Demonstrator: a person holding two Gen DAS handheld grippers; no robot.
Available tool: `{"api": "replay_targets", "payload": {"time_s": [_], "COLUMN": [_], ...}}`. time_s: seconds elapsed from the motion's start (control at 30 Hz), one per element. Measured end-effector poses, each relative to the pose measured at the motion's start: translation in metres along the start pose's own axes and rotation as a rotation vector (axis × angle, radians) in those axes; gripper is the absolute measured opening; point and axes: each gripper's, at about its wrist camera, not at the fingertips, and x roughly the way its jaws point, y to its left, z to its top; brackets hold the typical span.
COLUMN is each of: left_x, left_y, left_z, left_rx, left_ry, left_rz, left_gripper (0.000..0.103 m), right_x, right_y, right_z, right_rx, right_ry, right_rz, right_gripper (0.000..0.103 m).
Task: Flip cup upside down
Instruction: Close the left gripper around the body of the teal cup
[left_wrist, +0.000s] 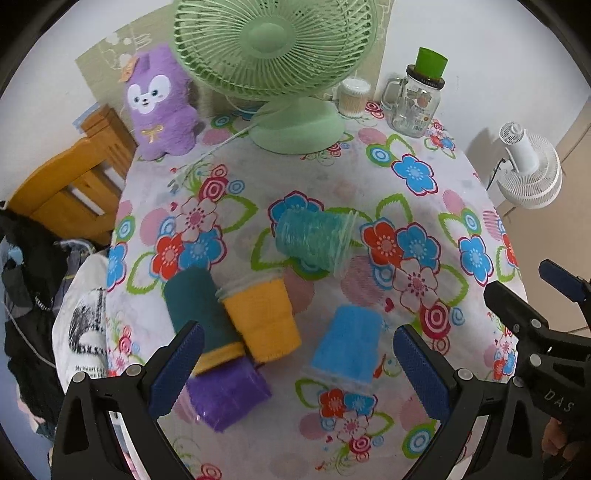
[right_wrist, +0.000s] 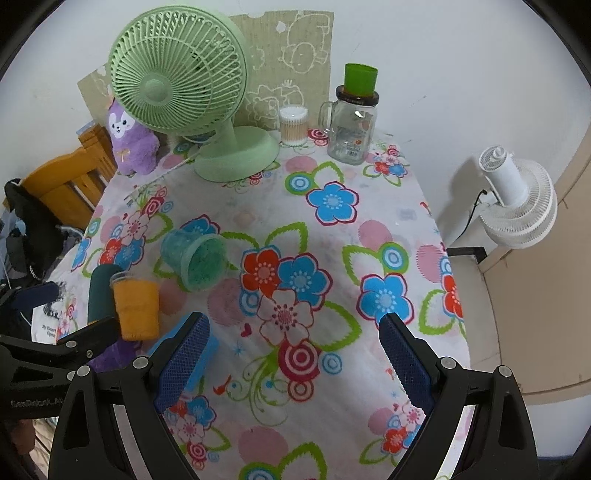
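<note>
The blue cup (left_wrist: 347, 341) already stands mouth down on the flowered tablecloth (left_wrist: 417, 173), near the front edge and between the spread fingers of the left gripper (left_wrist: 297, 369), which holds nothing. Its turn looks finished.

Farther out, mid-table, a translucent teal cup (left_wrist: 314, 238) lies on its side, blurred, mouth toward the right; it is not yet inverted. To the left, the dark green cup (left_wrist: 197, 299), orange cup (left_wrist: 264, 319) and purple cup (left_wrist: 227, 395) huddle touching, apparently tipped over, so they likely remain too.

The right gripper (right_wrist: 295, 363) hovers spread and empty over bare cloth. A green desk fan (left_wrist: 275, 48) stands at the far edge.
</note>
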Motion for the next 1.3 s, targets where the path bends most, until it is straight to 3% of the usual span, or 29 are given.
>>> {"api": "replay_targets", "payload": {"time_s": [0.67, 1.17, 1.3], "left_x": [0.081, 0.131, 0.146], "left_y": [0.008, 0.009, 0.008], "left_z": [0.043, 0.055, 0.058], "left_rx": [0.167, 0.2, 0.196], "left_ry": [0.064, 0.139, 0.155], "left_rz": [-0.062, -0.183, -0.183], "left_gripper": [0.103, 0.103, 0.103], "right_x": [0.074, 0.109, 0.116], "right_y": [0.006, 0.005, 0.005], "right_z": [0.022, 0.025, 0.024], "right_rx": [0.03, 0.071, 0.072], "right_ry": [0.078, 0.133, 0.143], "right_rz": [-0.022, -0.053, -0.059], "right_gripper": [0.095, 0.095, 0.095]}}
